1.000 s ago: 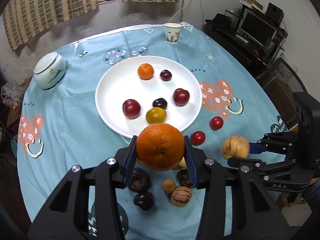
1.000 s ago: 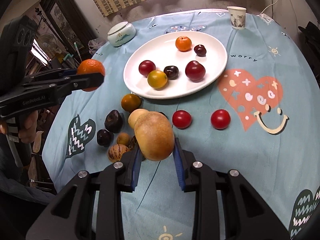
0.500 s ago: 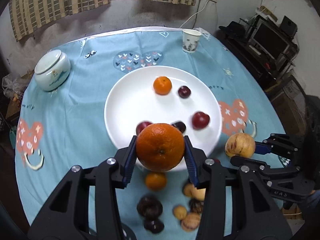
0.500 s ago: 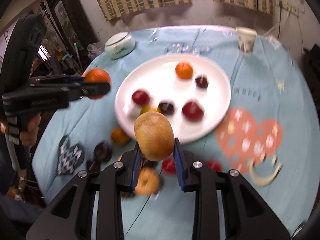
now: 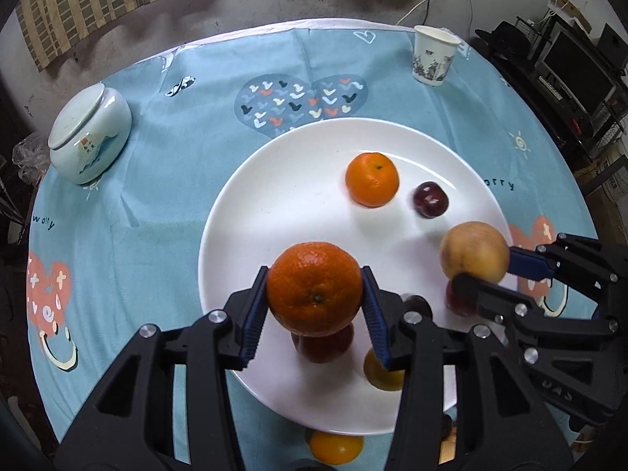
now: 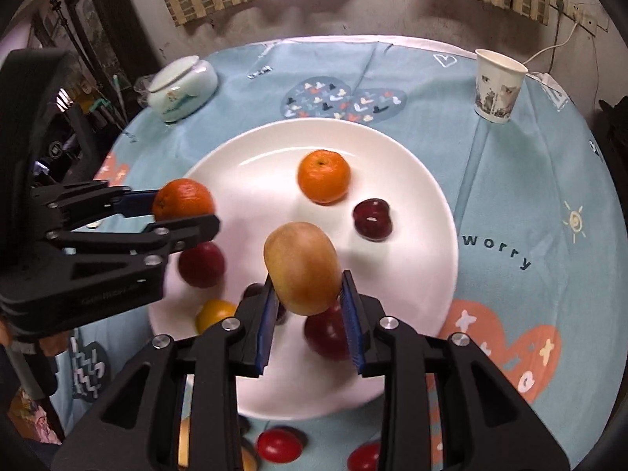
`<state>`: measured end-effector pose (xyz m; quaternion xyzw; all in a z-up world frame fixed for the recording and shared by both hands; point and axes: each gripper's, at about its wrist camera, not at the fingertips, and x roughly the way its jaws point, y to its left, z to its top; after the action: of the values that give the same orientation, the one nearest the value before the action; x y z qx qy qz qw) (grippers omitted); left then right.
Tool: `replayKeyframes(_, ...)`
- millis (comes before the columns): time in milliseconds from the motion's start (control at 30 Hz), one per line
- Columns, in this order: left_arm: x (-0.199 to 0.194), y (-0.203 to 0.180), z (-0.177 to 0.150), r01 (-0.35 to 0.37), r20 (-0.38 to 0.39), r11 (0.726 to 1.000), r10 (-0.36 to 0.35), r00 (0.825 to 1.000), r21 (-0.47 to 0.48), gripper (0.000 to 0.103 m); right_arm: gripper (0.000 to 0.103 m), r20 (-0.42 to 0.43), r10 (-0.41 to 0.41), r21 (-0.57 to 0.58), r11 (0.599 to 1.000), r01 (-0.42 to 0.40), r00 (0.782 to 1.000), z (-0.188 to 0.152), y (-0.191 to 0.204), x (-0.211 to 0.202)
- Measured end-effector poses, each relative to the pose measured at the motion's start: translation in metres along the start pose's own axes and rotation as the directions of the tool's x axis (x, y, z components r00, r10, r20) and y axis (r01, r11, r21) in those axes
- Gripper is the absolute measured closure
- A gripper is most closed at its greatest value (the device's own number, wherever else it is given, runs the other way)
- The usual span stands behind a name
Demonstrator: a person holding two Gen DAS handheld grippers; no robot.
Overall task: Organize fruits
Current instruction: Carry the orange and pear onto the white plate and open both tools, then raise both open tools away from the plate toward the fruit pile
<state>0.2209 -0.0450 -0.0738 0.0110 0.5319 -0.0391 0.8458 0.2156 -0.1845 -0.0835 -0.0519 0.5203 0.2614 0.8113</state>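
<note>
My left gripper (image 5: 314,306) is shut on a large orange (image 5: 314,288) and hangs over the near left part of the white plate (image 5: 274,204). My right gripper (image 6: 308,306) is shut on a yellow-brown pear (image 6: 302,267), held above the plate's near middle (image 6: 412,204). On the plate lie a small mandarin (image 5: 371,178), a dark cherry (image 5: 430,199), a red plum (image 6: 201,265) and a yellow-orange fruit (image 6: 214,314). A second red plum (image 6: 325,331) sits partly hidden under the pear. In the right wrist view the left gripper (image 6: 184,212) shows at the left.
A paper cup (image 5: 433,55) stands at the far right of the blue tablecloth (image 5: 157,196) and a lidded ceramic jar (image 5: 88,135) at the far left. Loose fruits lie off the plate's near edge: an orange one (image 5: 335,447) and two red ones (image 6: 278,445).
Both grippers have carried their fruits forward from above the loose fruits near the table edge to above the plate, and slightly lower. Each grip is unchanged.
</note>
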Motion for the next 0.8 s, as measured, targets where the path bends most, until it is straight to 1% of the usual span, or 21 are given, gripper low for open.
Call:
replayKeyframes(67,0.003,0.003,0.000,0.002,-0.003,1.000,-0.002,1.000,-0.005,0.057,0.070,0.007,0.007,0.006,1.000,-0.007,1.000,0.001,-0.003,0.003)
replayKeyframes(200,0.000,0.006,0.001,0.005,0.006,1.000,-0.005,1.000,-0.019,0.057,0.070,0.044,0.028,0.018,0.999,-0.028,0.999,0.004,-0.006,-0.005)
replayKeyframes(333,-0.017,0.006,-0.002,0.024,0.042,0.999,-0.023,0.999,-0.032,0.057,0.070,0.113,0.040,0.027,0.999,-0.043,0.993,0.002,-0.006,-0.033)
replayKeyframes(400,-0.032,0.006,-0.005,0.029,0.077,0.999,-0.026,0.997,-0.033,0.056,0.070,0.182,0.029,0.025,0.999,-0.034,0.983,-0.002,-0.005,-0.060)
replayKeyframes(467,-0.049,0.005,-0.008,0.035,0.118,0.999,-0.031,0.993,-0.029,0.052,0.070,0.273,-0.004,0.017,1.000,-0.001,0.962,-0.008,-0.002,-0.095)
replayKeyframes(533,-0.070,0.003,-0.010,0.039,0.165,0.999,-0.035,0.986,-0.025,0.050,0.070,0.373,-0.044,0.019,0.999,0.040,0.927,-0.012,0.000,-0.135)
replayKeyframes(600,-0.089,0.002,-0.013,0.048,0.204,0.999,-0.043,0.978,-0.017,0.049,0.070,0.505,-0.082,0.025,0.996,0.080,0.859,-0.020,0.005,-0.187)
replayKeyframes(633,-0.100,0.000,-0.015,0.050,0.225,0.999,-0.046,0.973,-0.010,0.048,0.059,0.561,-0.097,0.030,0.995,0.096,0.822,-0.025,0.008,-0.211)
replayKeyframes(667,-0.109,-0.001,-0.017,0.051,0.241,0.999,-0.048,0.969,-0.005,0.047,0.025,0.624,-0.131,0.050,0.991,0.127,0.770,-0.032,0.012,-0.238)
replayKeyframes(700,-0.120,-0.001,-0.020,0.055,0.260,0.998,-0.053,0.964,0.001,0.047,0.013,0.691,-0.162,0.074,0.985,0.154,0.705,-0.041,0.017,-0.263)
replayKeyframes(733,-0.127,-0.002,-0.022,0.059,0.272,0.998,-0.058,0.960,0.004,0.047,0.006,0.751,-0.167,0.078,0.983,0.164,0.639,-0.050,0.022,-0.286)
replayKeyframes(767,-0.136,-0.002,-0.024,0.064,0.285,0.998,-0.063,0.956,0.007,0.047,0.005,0.821,-0.166,0.075,0.980,0.185,0.546,-0.063,0.031,-0.316)
replayKeyframes(800,-0.145,-0.003,-0.027,0.065,0.300,0.998,-0.065,0.952,0.011,0.046,0.003,0.859,-0.197,0.101,0.970,0.221,0.472,-0.073,0.039,-0.337)
